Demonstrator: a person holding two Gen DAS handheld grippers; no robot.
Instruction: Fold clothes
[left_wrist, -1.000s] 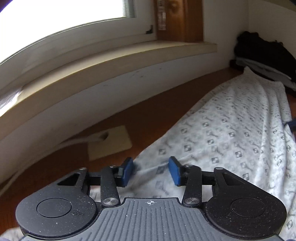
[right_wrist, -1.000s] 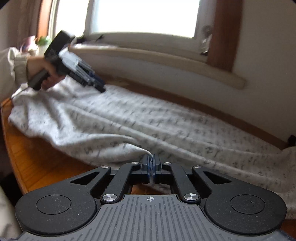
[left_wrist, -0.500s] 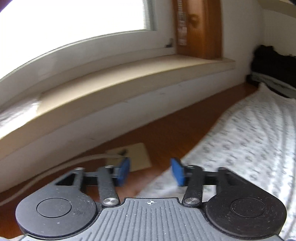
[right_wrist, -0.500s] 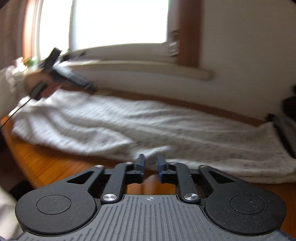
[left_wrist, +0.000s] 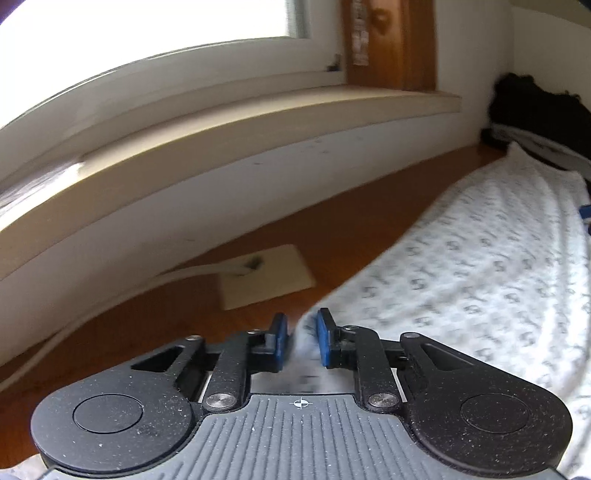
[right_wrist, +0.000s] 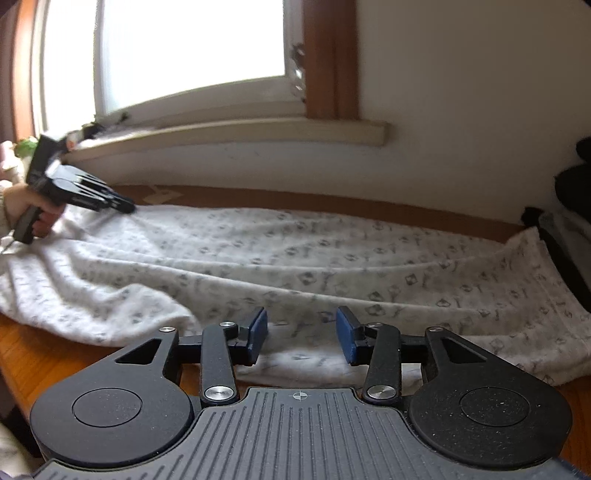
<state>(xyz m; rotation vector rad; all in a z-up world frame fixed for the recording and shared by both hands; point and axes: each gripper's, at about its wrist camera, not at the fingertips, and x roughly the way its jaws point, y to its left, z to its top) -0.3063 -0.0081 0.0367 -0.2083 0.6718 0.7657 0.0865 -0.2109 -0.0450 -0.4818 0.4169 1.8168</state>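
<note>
A white garment with a small grey print (right_wrist: 295, 258) lies spread lengthwise on the wooden table; it also shows in the left wrist view (left_wrist: 480, 266). My left gripper (left_wrist: 300, 341) is at the garment's far-left corner, jaws narrowed with the cloth edge between the blue pads, a gap still showing. It also appears in the right wrist view (right_wrist: 129, 208), held by a hand. My right gripper (right_wrist: 301, 334) is open over the garment's near edge, holding nothing.
A window sill (left_wrist: 240, 122) and white wall run along the table's far side. A beige square plate with a white cable (left_wrist: 266, 275) lies on the table beside the left gripper. Dark clothes (right_wrist: 576, 206) are piled at the right end.
My right gripper let go of the garment's near edge and opened wide. My left gripper shifted towards the garment's corner and its jaws narrowed around the cloth.
</note>
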